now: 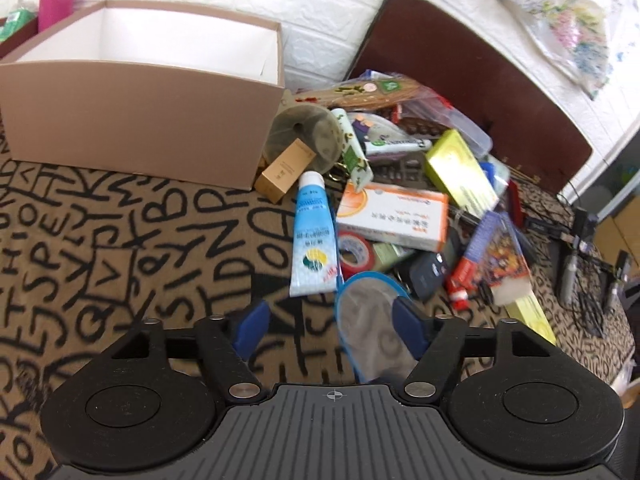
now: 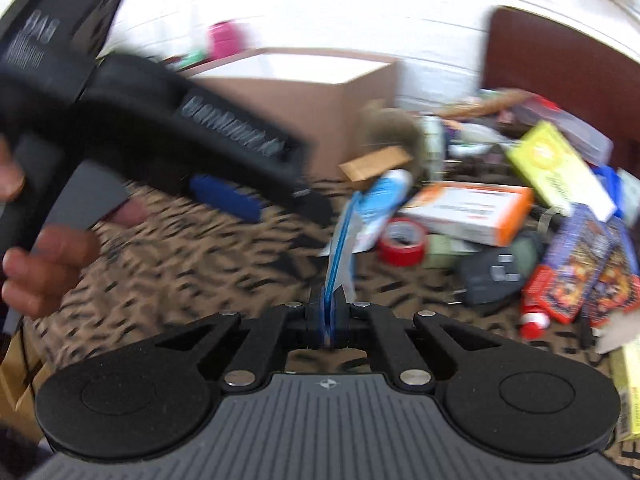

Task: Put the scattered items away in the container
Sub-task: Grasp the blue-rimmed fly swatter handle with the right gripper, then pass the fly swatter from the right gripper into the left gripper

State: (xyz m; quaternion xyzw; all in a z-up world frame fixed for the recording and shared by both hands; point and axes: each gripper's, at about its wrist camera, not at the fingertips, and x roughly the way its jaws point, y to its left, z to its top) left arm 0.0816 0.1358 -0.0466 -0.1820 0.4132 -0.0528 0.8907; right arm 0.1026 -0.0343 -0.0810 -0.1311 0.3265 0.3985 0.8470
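while the box (image 1: 160,92) looks empty and the pile (image 1: 400,200) waits beside it, the right claw (image 2: 329,312) pinches a blue-rimmed pouch (image 2: 340,248); the left claw (image 1: 328,320) is spread, holding nothing.

Two black handheld grippers with blue finger pads

Each gripper, left gripper (image 1: 327,322) and right gripper (image 2: 327,312), has a ribbed grey body with a small crosshair mark, two round black discs, angular black linkage arms pinned by silver screws, and blue-padded fingers (image 1: 252,326).
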